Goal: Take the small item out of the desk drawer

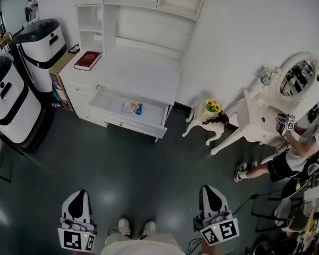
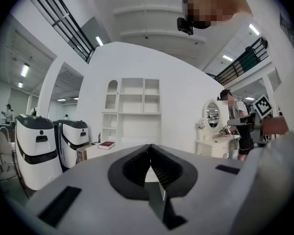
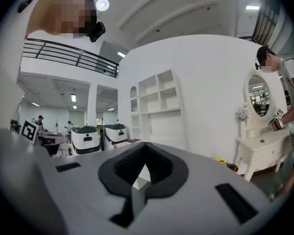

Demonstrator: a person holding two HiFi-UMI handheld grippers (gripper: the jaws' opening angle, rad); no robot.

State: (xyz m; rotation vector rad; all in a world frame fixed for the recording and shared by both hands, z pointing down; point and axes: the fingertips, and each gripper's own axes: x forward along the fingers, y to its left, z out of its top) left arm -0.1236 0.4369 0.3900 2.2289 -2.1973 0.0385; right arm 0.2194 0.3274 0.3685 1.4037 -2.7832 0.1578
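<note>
In the head view the white desk (image 1: 143, 70) stands against the far wall with its drawer (image 1: 149, 117) pulled out. A small blue and white item (image 1: 132, 108) lies flat inside the drawer. My left gripper (image 1: 79, 196) and right gripper (image 1: 209, 191) hang low near my feet, well short of the desk. Both point toward it. In the left gripper view the left gripper (image 2: 150, 150) has its jaws shut with nothing between them. The right gripper (image 3: 146, 152) in its own view looks the same, shut and empty.
A red book (image 1: 87, 60) lies on the desk's left end. Two white and black machines (image 1: 37, 49) stand to the desk's left. At the right are a white dressing table with an oval mirror (image 1: 296, 78), a person (image 1: 297, 153) beside it, and a small flower stand (image 1: 212, 113).
</note>
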